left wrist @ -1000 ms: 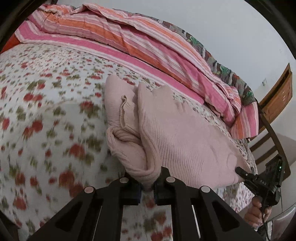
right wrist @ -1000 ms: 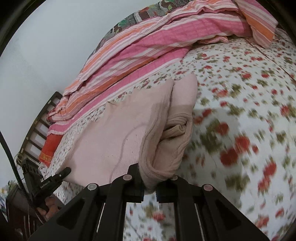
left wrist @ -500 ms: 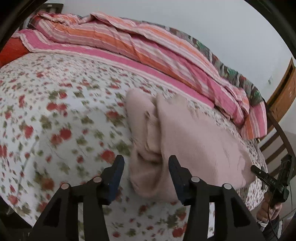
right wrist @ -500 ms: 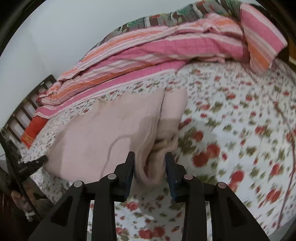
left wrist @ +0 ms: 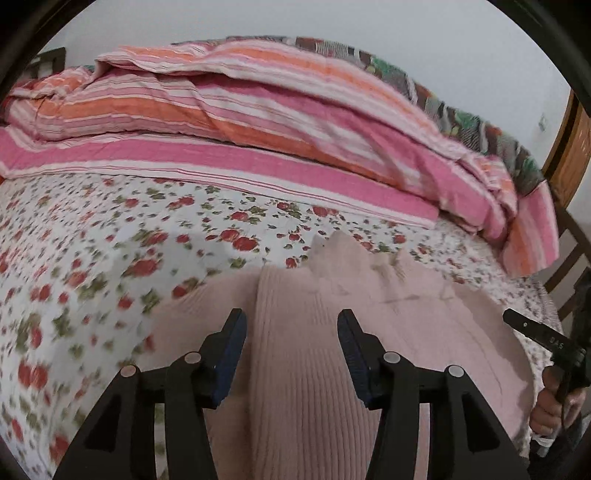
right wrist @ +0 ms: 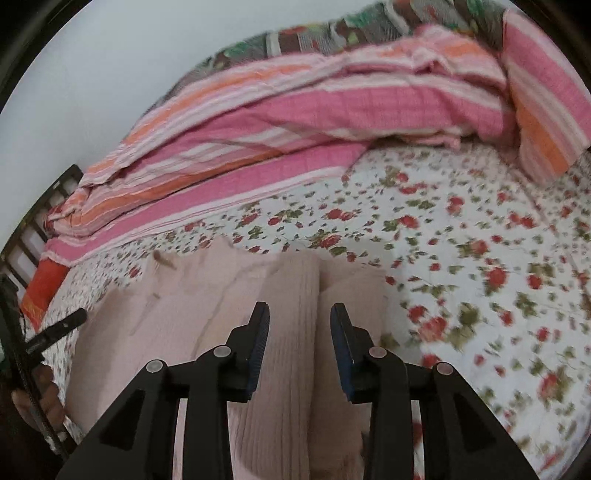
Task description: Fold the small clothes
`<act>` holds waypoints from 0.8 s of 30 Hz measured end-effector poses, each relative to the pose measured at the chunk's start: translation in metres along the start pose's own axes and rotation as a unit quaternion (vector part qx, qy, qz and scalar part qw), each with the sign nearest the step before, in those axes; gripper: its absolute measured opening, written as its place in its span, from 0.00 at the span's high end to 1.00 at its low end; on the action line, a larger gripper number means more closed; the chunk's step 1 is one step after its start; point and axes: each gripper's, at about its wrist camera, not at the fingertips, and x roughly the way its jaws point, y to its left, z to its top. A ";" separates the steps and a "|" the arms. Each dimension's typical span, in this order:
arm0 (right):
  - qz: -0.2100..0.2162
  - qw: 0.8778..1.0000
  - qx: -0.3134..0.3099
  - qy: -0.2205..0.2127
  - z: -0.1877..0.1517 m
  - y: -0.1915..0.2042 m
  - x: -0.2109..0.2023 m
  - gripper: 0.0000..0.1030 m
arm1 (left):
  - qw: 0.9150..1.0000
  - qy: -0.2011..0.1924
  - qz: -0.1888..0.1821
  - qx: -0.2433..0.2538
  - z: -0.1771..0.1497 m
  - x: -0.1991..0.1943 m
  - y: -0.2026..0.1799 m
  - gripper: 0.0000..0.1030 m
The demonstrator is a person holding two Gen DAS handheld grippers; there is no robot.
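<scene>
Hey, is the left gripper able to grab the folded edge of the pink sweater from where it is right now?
Probably yes. The left gripper is open right over the pink sweater, and the ribbed fold runs between its fingers with nothing in the way.

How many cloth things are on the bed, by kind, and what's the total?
Pink knit garment: 1
Striped quilt: 1
Floral sheet: 1
Dark patterned blanket behind the quilt: 1
Total: 4
</scene>
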 end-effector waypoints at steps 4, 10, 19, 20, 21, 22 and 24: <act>-0.037 0.999 -0.020 0.029 0.004 0.006 0.028 0.73 | 1.000 -0.003 0.000 -0.023 -0.002 0.018 0.004 0.60; -0.030 0.998 -0.064 -0.003 0.007 0.019 0.019 0.94 | 0.998 -0.037 -0.021 -0.042 -0.007 0.019 0.018 0.93; -0.080 0.995 -0.054 0.030 0.008 0.019 0.044 0.94 | 0.999 -0.034 -0.006 -0.030 -0.006 0.024 0.020 0.93; -0.084 0.994 -0.059 0.028 0.009 0.021 0.040 0.94 | 0.999 -0.037 -0.007 -0.028 -0.006 0.022 0.019 0.93; -0.086 0.994 -0.060 0.027 0.010 0.022 0.034 0.92 | 0.999 -0.040 -0.011 -0.028 -0.007 0.020 0.019 0.93; -0.086 0.994 -0.058 0.022 0.011 0.023 0.029 0.90 | 0.999 -0.041 -0.014 -0.029 -0.007 0.018 0.021 0.93; -0.088 0.994 -0.062 0.006 0.013 0.030 0.012 0.80 | 0.999 -0.038 -0.020 -0.032 -0.007 0.017 0.023 0.92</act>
